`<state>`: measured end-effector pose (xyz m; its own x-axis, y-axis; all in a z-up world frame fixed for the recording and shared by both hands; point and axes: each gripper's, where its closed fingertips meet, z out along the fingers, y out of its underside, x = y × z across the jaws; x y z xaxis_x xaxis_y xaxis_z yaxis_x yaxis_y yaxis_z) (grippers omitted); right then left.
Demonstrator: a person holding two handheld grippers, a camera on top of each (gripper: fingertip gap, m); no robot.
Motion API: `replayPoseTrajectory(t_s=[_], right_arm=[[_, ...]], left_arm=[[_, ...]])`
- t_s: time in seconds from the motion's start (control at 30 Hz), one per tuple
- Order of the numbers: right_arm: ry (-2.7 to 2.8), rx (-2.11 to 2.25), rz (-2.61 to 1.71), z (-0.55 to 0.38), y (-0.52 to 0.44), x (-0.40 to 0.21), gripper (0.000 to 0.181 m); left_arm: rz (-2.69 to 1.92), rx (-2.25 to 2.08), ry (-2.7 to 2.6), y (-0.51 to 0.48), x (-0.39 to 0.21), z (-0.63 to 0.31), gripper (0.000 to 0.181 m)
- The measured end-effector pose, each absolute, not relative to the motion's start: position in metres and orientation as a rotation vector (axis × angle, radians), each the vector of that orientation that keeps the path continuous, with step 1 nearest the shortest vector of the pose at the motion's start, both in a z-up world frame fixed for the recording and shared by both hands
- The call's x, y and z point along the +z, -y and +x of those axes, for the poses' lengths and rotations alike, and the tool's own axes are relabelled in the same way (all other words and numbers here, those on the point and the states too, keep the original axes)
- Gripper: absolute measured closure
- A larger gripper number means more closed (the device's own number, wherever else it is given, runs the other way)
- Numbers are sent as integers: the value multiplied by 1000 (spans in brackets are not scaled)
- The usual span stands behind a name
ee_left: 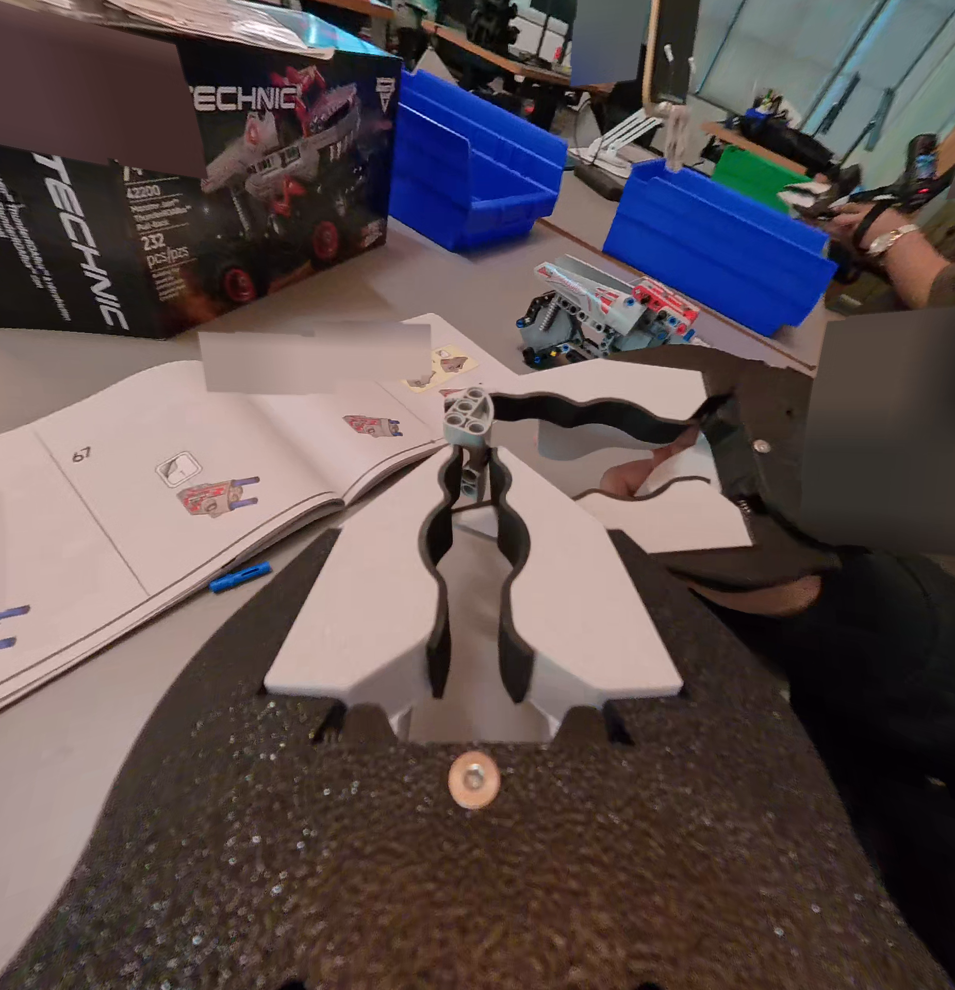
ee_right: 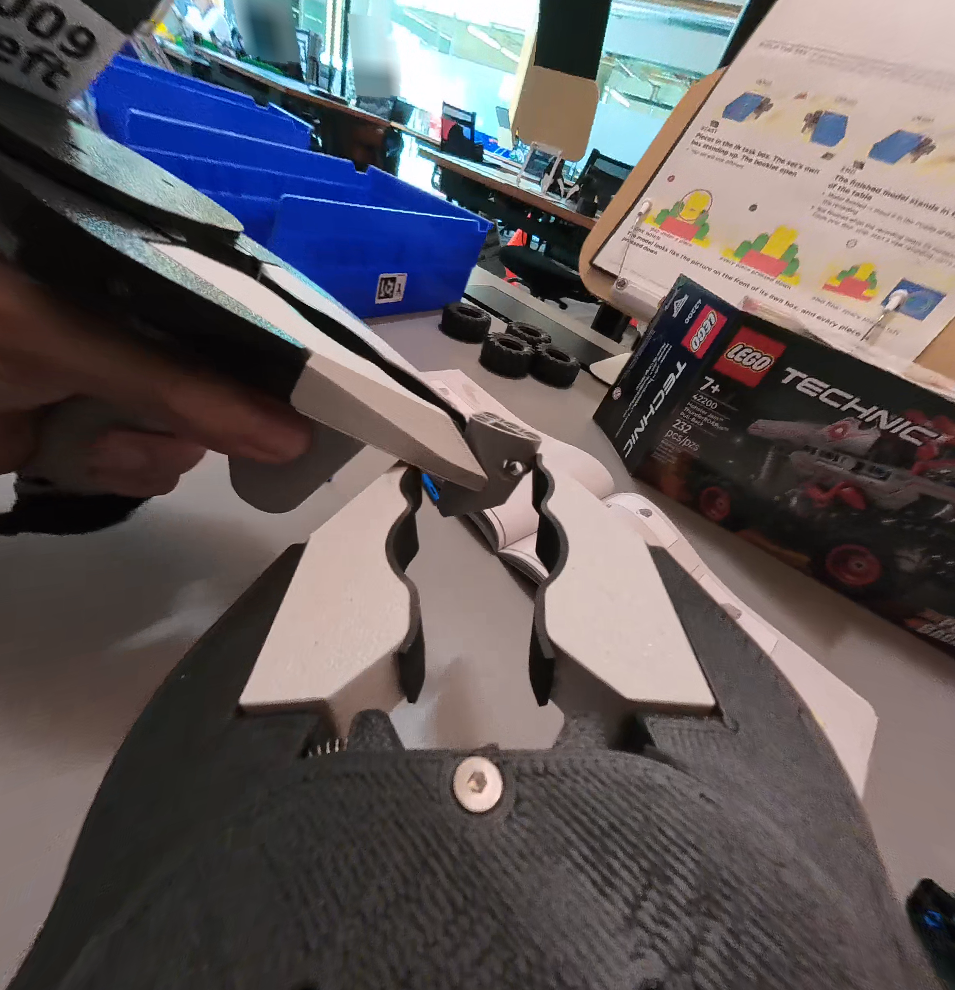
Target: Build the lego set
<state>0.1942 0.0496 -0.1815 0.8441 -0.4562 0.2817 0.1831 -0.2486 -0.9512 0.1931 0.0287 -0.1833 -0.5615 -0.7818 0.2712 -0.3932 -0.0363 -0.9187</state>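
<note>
Set box (ee_left: 207, 214) upright on table (ee_left: 63, 777), instruction booklet (ee_left: 197, 482) open at a late step. Partly built truck body (ee_left: 609, 316) near blue bins (ee_left: 716, 252); four tyres (ee_right: 510, 345) loose, unfitted. Left gripper (ee_left: 472, 455) pinching grey panel piece (ee_left: 467, 415), held up above the booklet. Right gripper (ee_right: 478, 482) spread beside it. Blue pin (ee_left: 239, 576) loose. Judged: well advanced, unfinished.

Open grey tabletop (ee_left: 314, 669) is left near the open white instruction booklet (ee_left: 159, 514), apart from one loose blue pin (ee_left: 239, 576). Farther back, passage is blocked by the black cardboard set box (ee_left: 197, 214), blue plastic bins (ee_left: 464, 160) and the half-built grey-and-red model (ee_left: 604, 310).
</note>
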Motion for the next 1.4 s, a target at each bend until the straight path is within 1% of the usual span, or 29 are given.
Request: replayPoseTrajectory(t_s=[0.1,0.33,0.37,0.4,0.6,0.63,0.7,0.8,0.97,1.13,1.33,1.4], right_arm=[[-185,-659,-1757,196,-47,-186,149],[-114,-706,-1698,190,-47,-179,150],[-110,-724,-1730,193,-46,-183,150],[-95,-733,-1757,194,-46,-187,150],[-38,-707,-1683,186,-48,-178,150],[-17,-716,-1669,184,-48,-177,151],[16,-697,-1686,180,-51,-180,150],[28,-709,-1693,180,-51,-181,150],[30,-756,-1703,180,-52,-183,149],[50,-728,-1769,178,-54,-192,156],[0,-813,-1859,194,-46,-204,157],[-44,-858,-1882,206,-36,-207,157]], left_arm=[[-1227,-1552,-1920,-29,-186,192,174],[-1153,-1540,-2021,-29,-180,184,169],[-1147,-1521,-2046,-30,-180,182,148],[-1132,-1498,-2071,-32,-180,181,143],[-1056,-1482,-2096,-37,-174,178,144],[-1043,-1489,-2105,-36,-173,178,148],[-1014,-1508,-2112,-35,-170,176,168],[-1001,-1499,-2112,-36,-171,176,168],[-1190,-1588,-1957,-33,-174,175,168],[-1267,-1611,-1876,-32,-186,169,168],[-1093,-1529,-2020,-35,-192,164,170],[-1010,-1402,-2118,-46,-199,163,172]])
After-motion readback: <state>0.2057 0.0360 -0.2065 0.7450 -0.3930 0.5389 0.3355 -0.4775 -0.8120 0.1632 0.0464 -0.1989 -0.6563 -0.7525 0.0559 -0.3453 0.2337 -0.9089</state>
